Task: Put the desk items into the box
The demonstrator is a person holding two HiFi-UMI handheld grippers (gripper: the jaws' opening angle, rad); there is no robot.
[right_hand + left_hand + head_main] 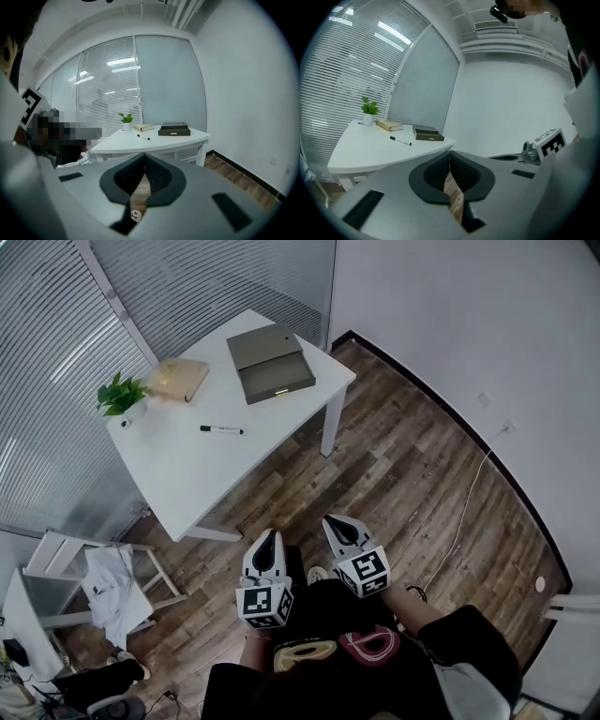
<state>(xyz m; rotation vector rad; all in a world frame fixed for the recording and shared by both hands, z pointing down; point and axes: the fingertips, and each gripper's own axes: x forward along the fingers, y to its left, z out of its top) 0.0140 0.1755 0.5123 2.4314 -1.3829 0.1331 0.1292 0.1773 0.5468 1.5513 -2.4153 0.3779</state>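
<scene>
A white table stands across the room from me. On it lie a dark olive box with its lid on, a tan book, a black-and-white marker and a small potted plant. My left gripper and right gripper are held close to my body over the wood floor, well short of the table. Both are shut with nothing between the jaws. The left gripper view shows the box, book, marker and plant; the right gripper view shows the box and marker.
A white chair with a white cloth over it stands at the left, near the table's near corner. Glass walls with blinds run behind the table. A white cable trails over the wood floor at the right, along the white wall.
</scene>
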